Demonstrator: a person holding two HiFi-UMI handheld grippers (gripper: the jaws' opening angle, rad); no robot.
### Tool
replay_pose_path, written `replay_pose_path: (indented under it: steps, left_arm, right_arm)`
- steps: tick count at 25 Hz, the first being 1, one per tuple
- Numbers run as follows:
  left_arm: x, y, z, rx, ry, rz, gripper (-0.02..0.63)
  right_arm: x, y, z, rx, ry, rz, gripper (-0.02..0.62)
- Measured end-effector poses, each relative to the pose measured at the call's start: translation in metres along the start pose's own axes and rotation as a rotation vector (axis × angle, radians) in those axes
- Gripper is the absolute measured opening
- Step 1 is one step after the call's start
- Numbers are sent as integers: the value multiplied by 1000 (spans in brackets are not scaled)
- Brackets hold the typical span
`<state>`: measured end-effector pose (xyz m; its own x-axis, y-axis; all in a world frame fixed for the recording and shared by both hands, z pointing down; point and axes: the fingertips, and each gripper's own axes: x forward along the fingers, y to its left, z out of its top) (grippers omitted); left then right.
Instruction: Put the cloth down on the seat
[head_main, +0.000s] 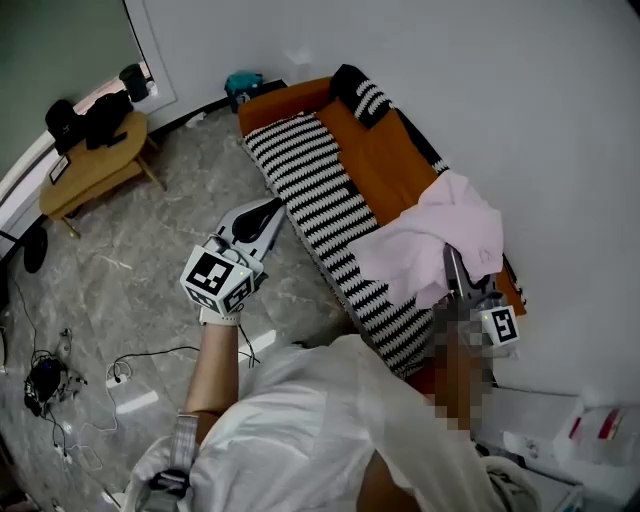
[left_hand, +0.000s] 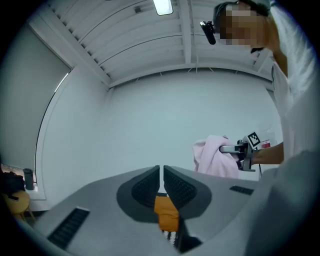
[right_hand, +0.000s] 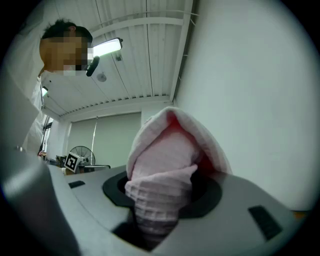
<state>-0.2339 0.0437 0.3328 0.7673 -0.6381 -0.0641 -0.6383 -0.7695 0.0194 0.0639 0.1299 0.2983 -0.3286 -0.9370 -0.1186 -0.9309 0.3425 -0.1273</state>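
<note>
A pink cloth hangs bunched over the near end of the sofa, draped against the orange backrest and above the black-and-white striped seat. My right gripper is shut on it. In the right gripper view the cloth fills the space between the jaws and hides the pads. My left gripper is held over the floor in front of the sofa, its jaws shut with nothing between them. From the left gripper view, the cloth and right gripper appear at the right.
A striped cushion lies at the sofa's far end. A low wooden table carrying dark objects stands far left. Cables and a plug strip lie on the marble floor. The white wall runs close behind the sofa.
</note>
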Motion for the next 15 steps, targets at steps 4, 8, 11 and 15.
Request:
replay_pose_path:
  steps: [4, 8, 11, 15]
  left_arm:
    - [-4, 1, -2, 1, 4, -8, 35]
    - [-15, 3, -9, -5, 26, -13, 35]
    - [-27, 9, -12, -18, 36, -13, 35]
    - [-35, 14, -17, -29, 42, -19, 35]
  right_arm:
    - [-1, 3, -1, 2, 6, -2, 198]
    - [0, 8, -7, 12, 21, -2, 206]
    - [0, 12, -12, 29, 23, -16, 207]
    - [3, 13, -18, 60, 24, -27, 207]
